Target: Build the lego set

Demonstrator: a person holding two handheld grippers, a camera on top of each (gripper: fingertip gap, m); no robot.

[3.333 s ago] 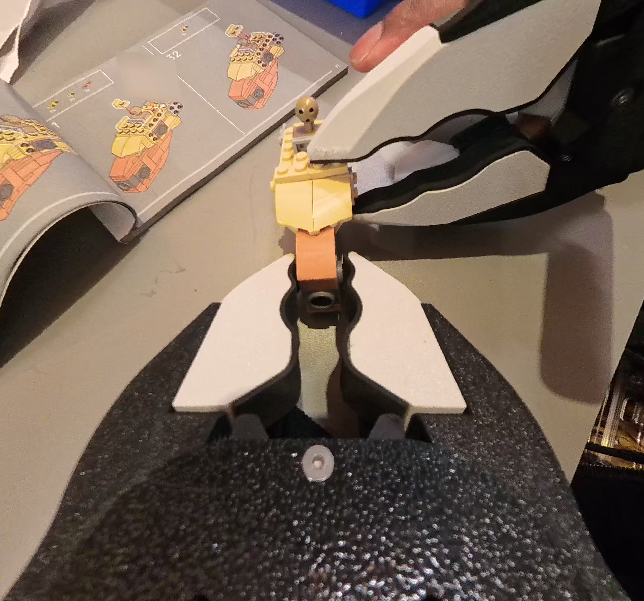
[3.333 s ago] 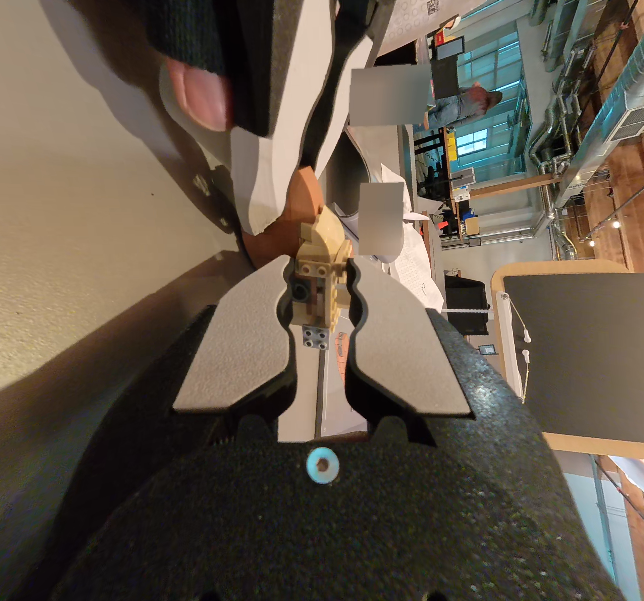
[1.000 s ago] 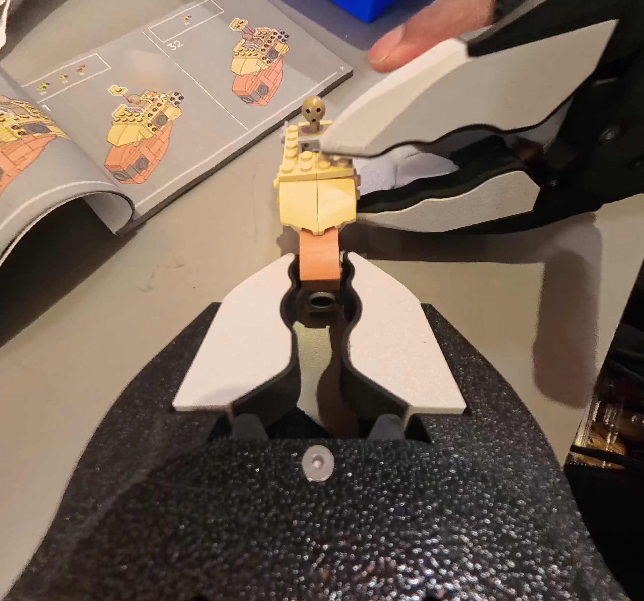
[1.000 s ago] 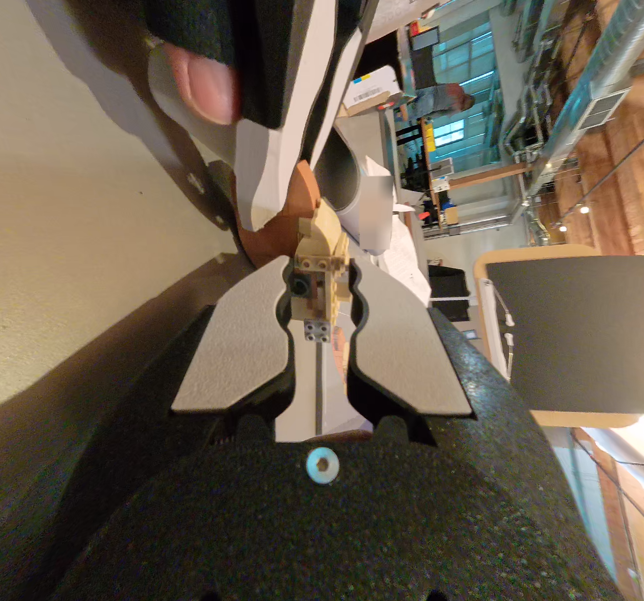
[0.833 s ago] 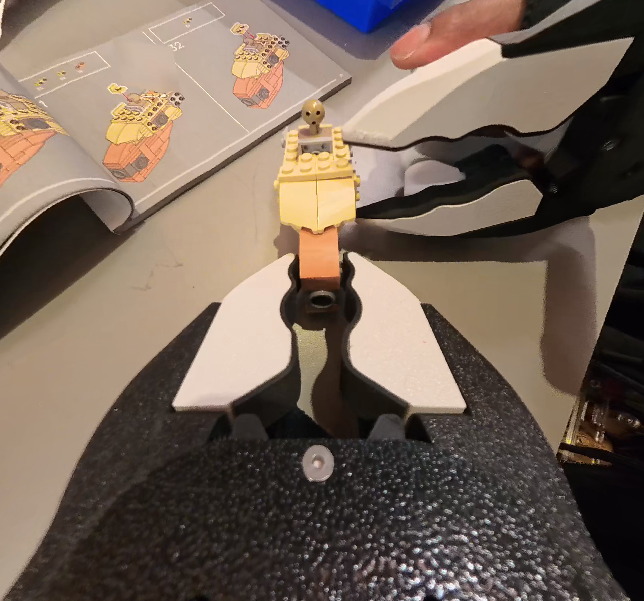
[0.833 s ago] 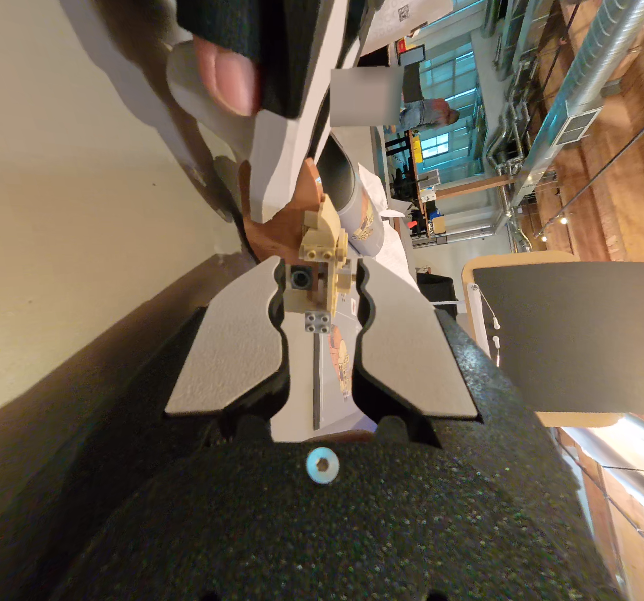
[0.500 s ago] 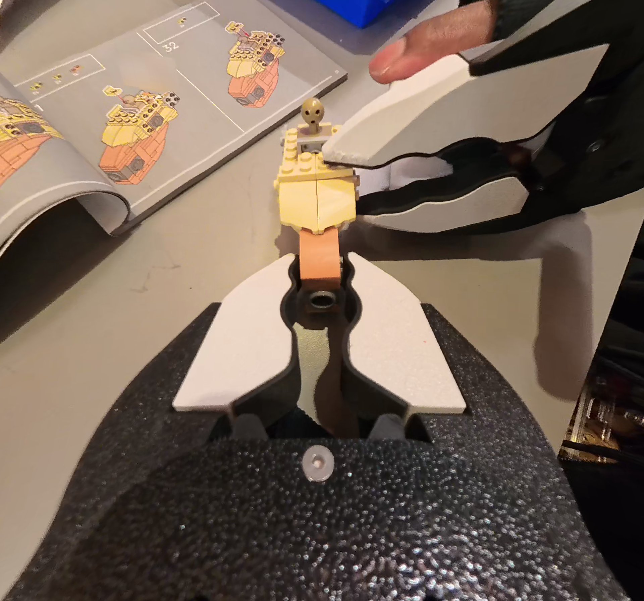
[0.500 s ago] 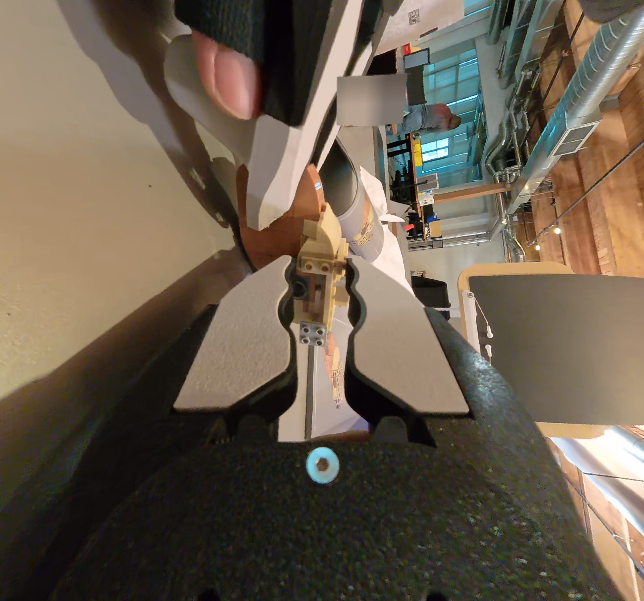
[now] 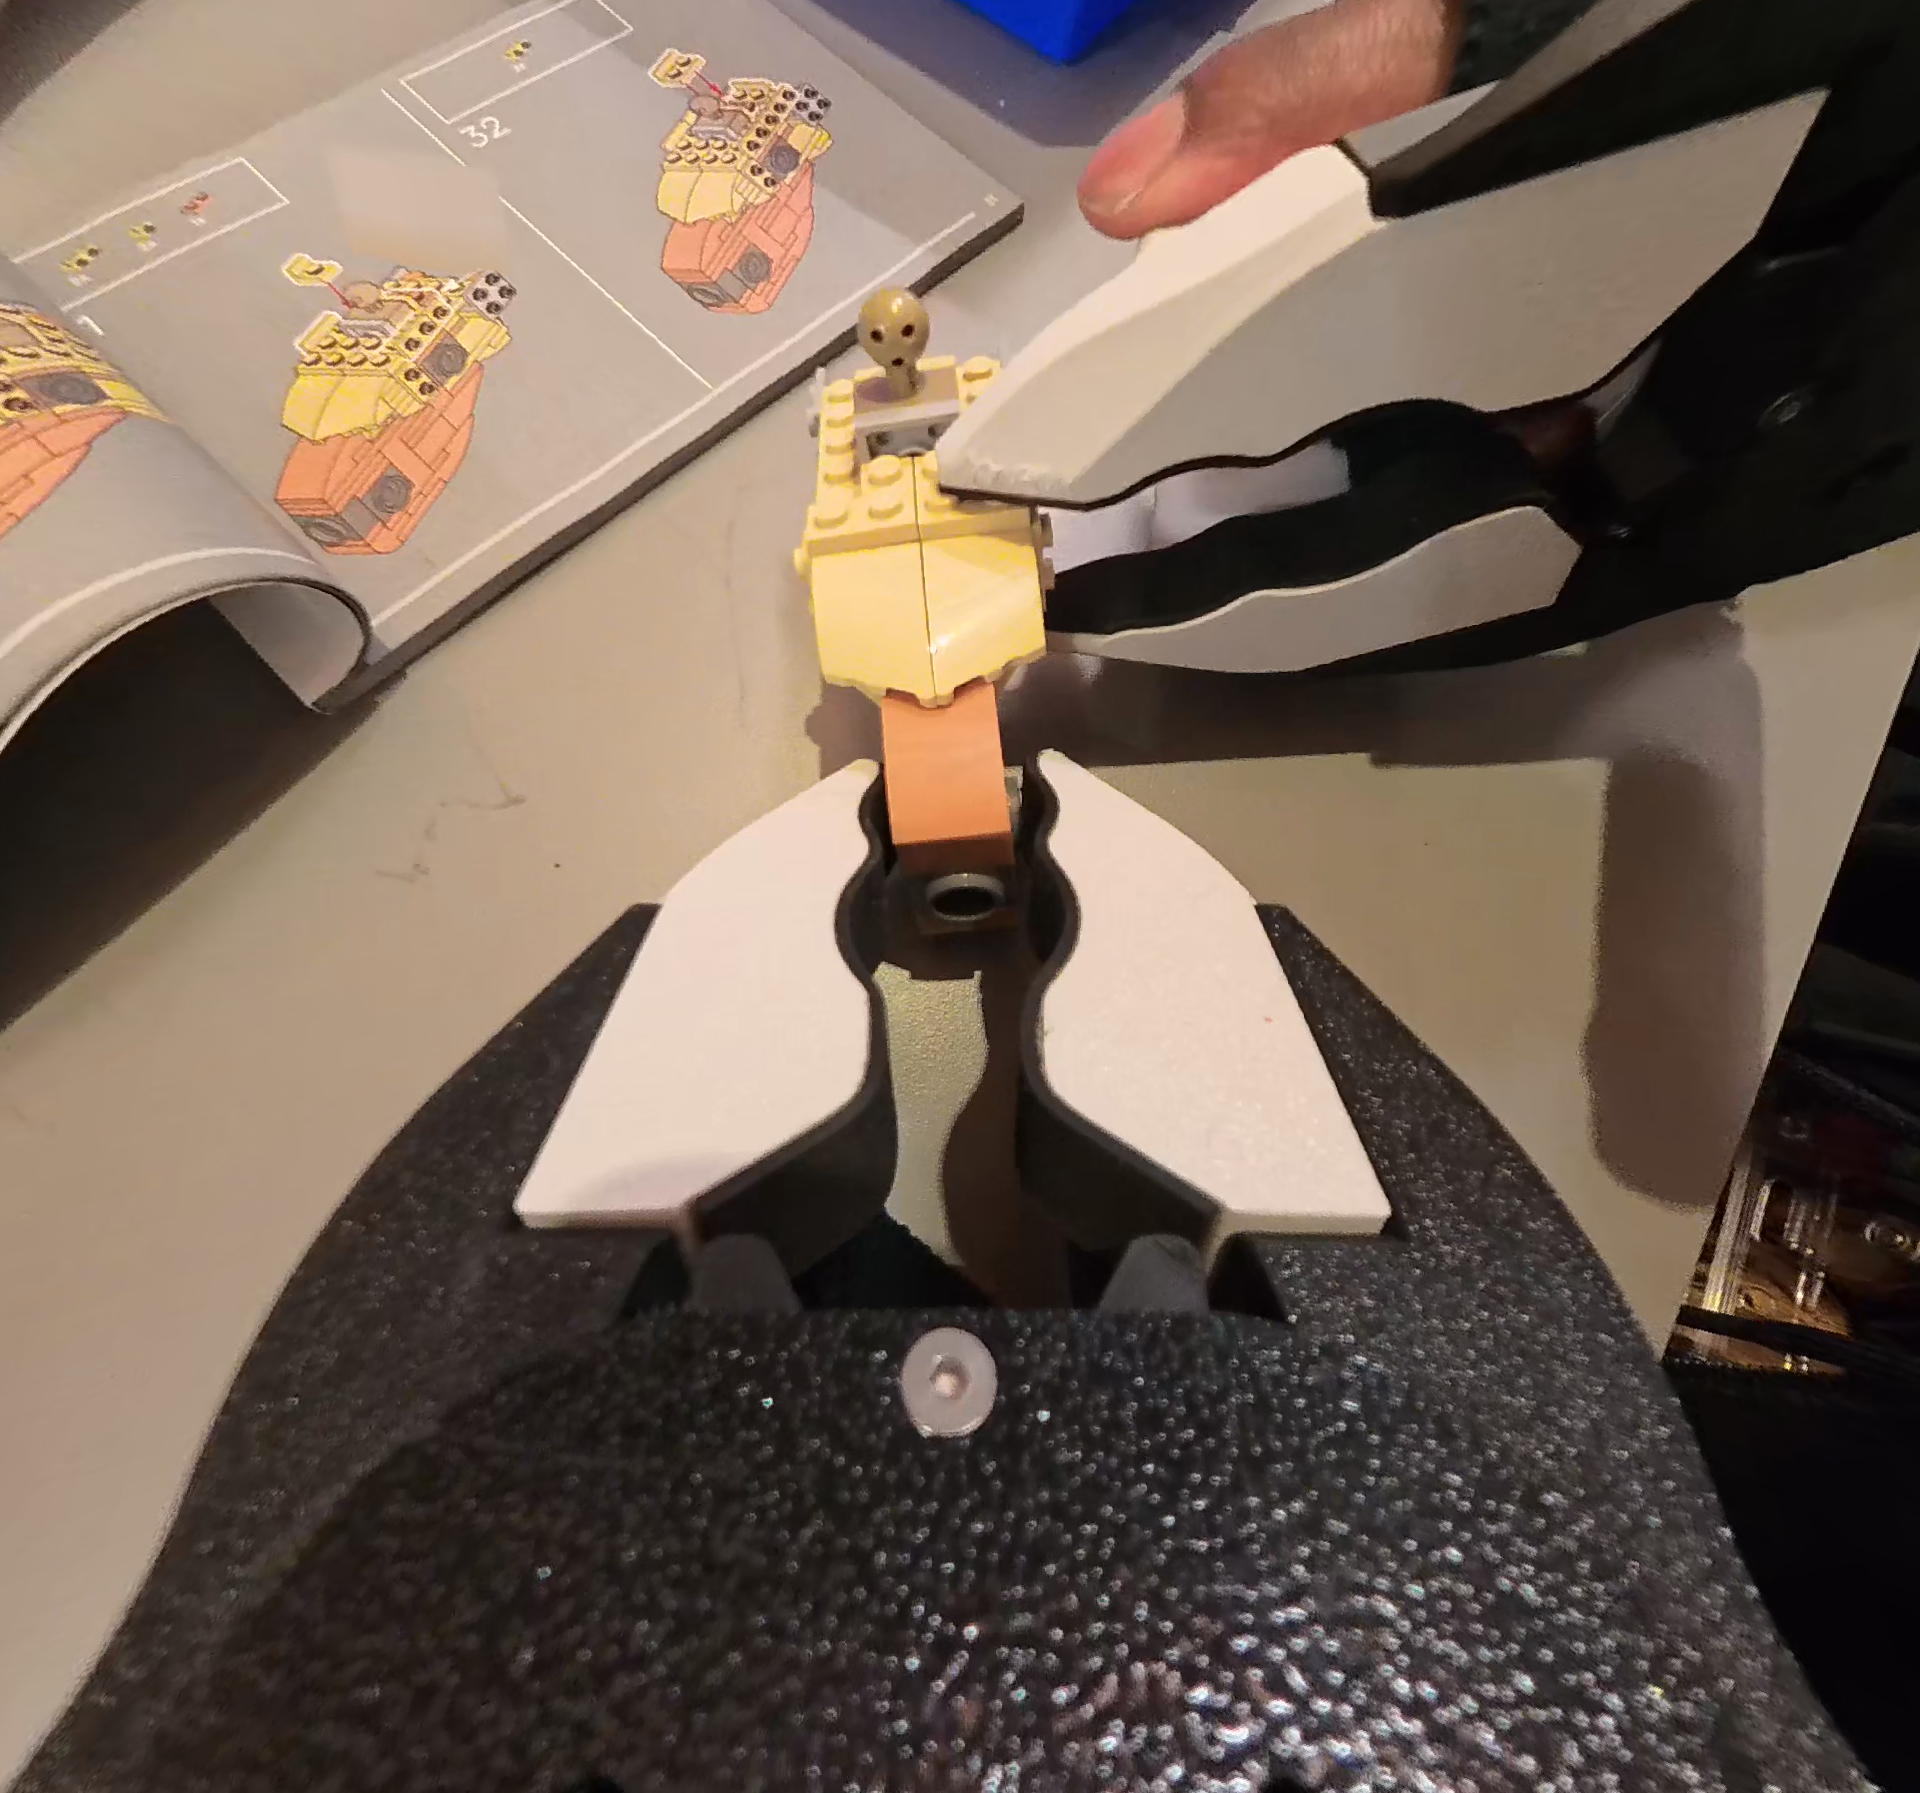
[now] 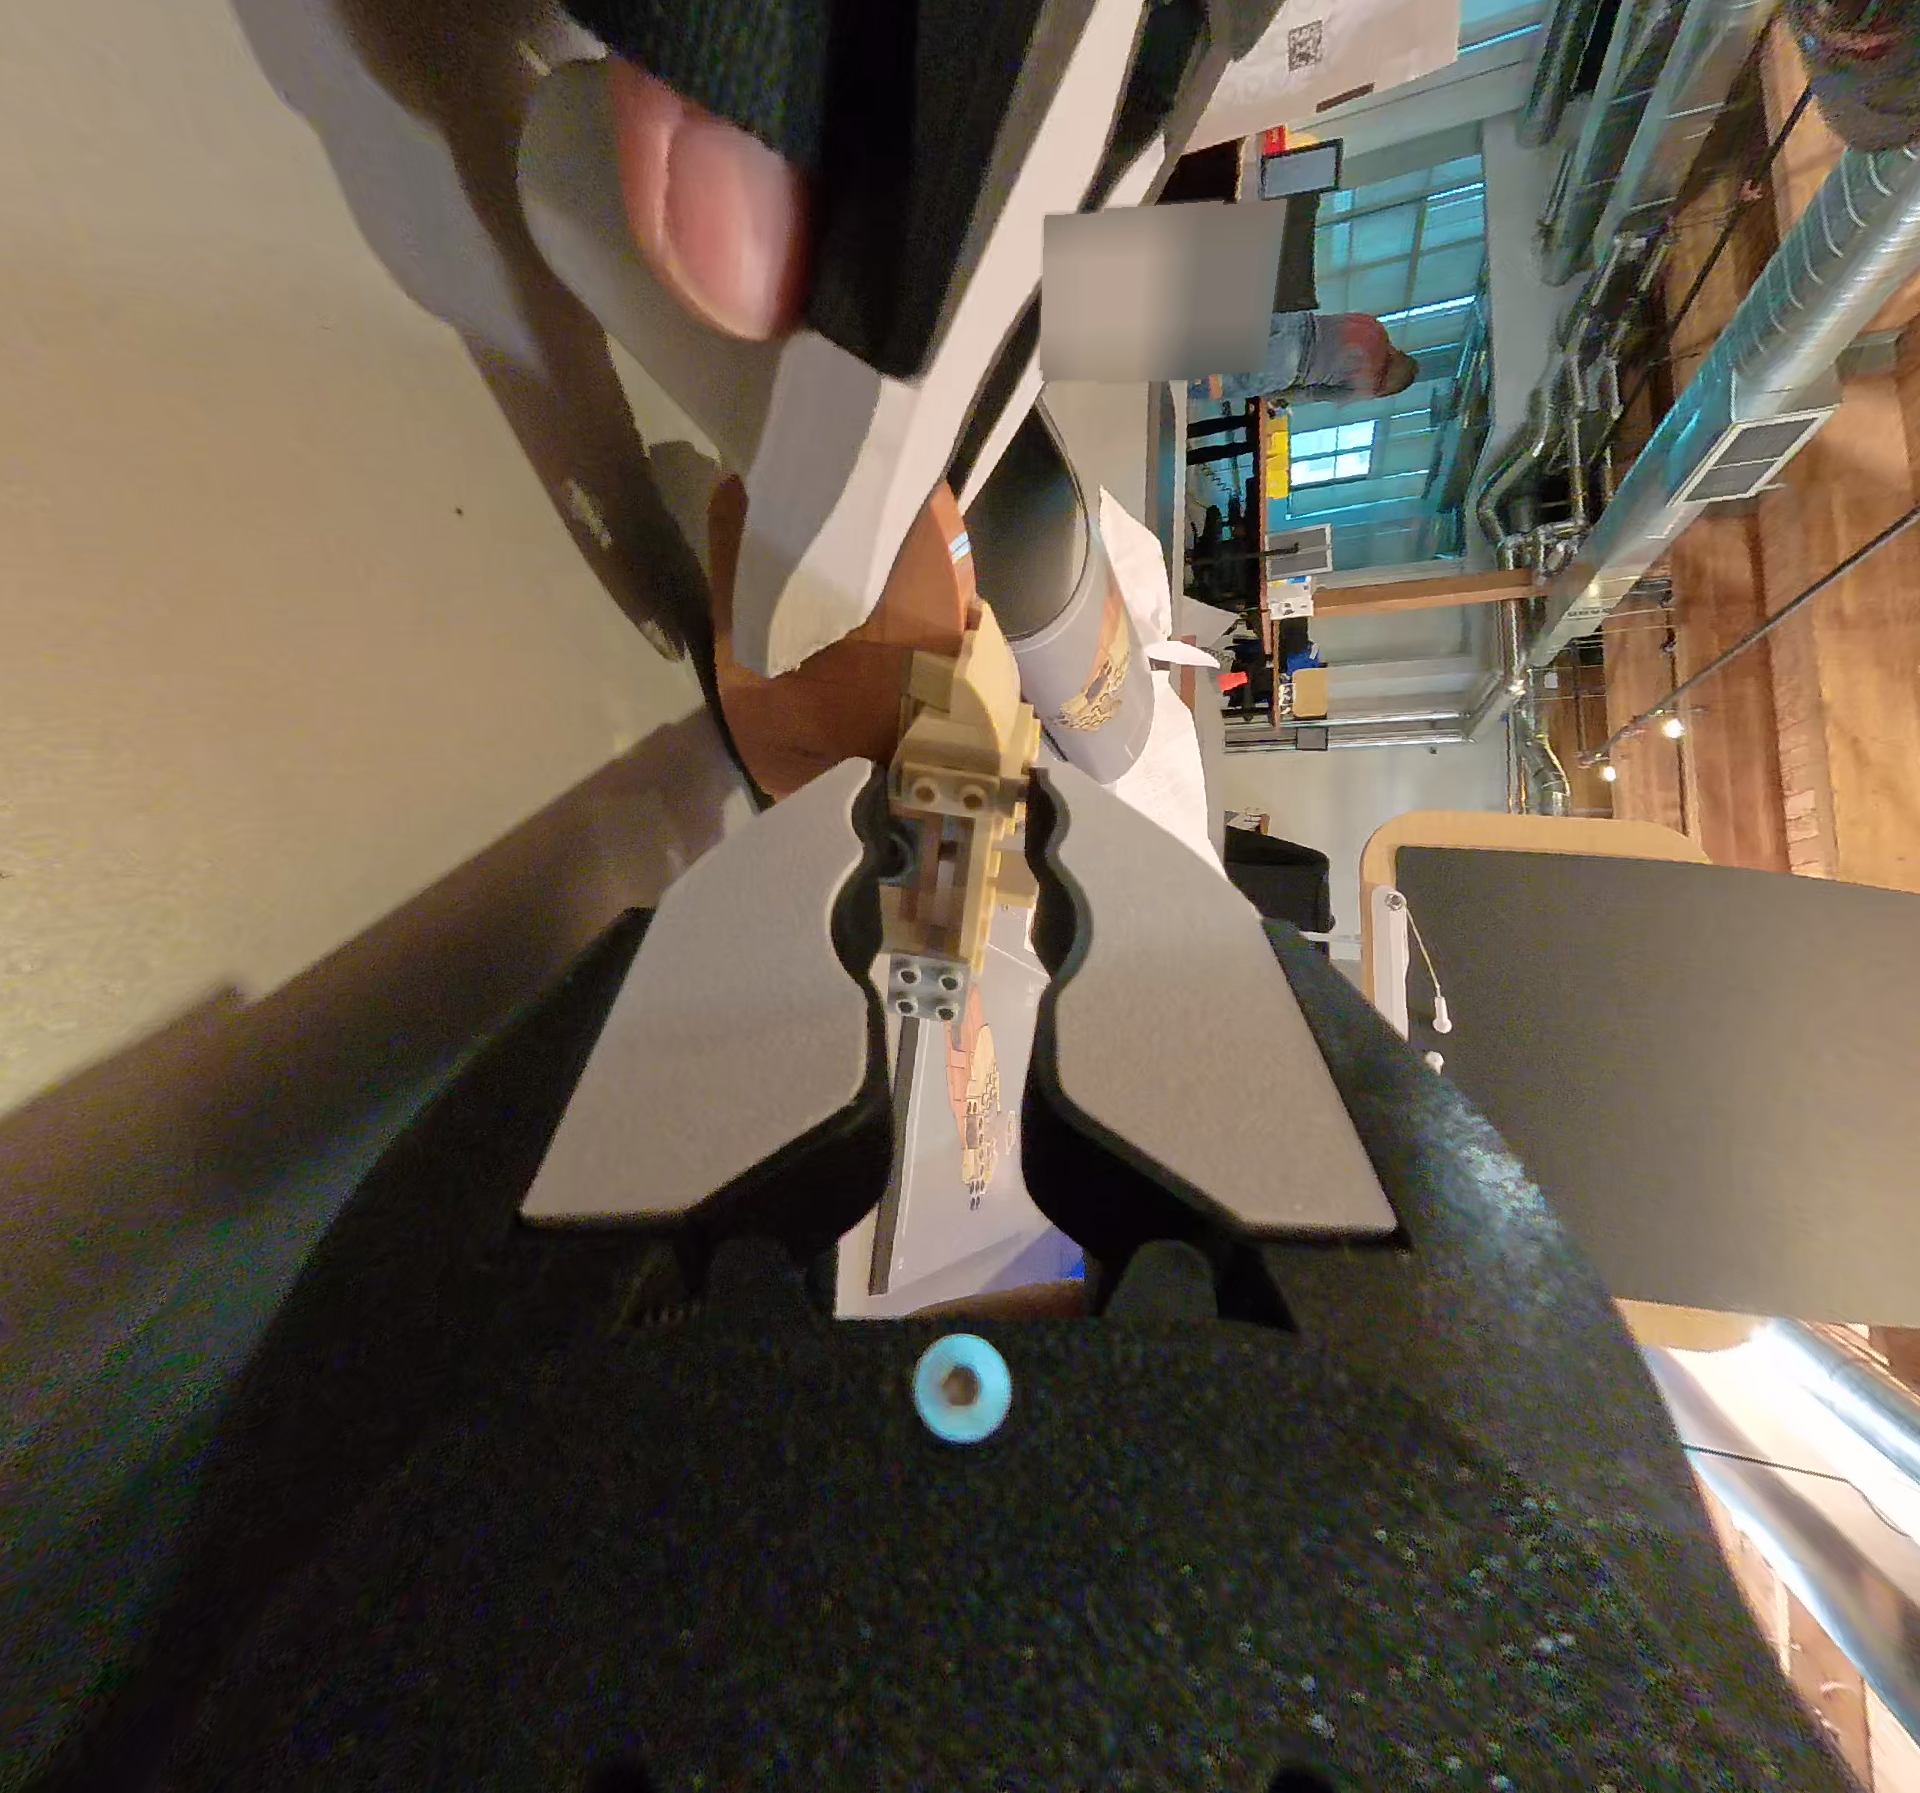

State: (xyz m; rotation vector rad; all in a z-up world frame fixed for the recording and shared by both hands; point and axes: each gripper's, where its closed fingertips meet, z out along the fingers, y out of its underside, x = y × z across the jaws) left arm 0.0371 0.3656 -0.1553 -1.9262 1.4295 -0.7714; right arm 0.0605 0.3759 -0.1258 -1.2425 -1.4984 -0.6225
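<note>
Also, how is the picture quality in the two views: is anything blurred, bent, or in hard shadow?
Left wrist view: sharp on the lego model; the right gripper throws a hard shadow on the table; the booklet looks bent by the wide lens. Right wrist view: rolled sideways, the model is soft, the thumb blurred, the room's lines curve.

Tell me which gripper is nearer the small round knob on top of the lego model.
Right. The right gripper clamps the model's yellow top beside the knob; the left gripper clamps the orange base of the lego model, farther off.
</note>
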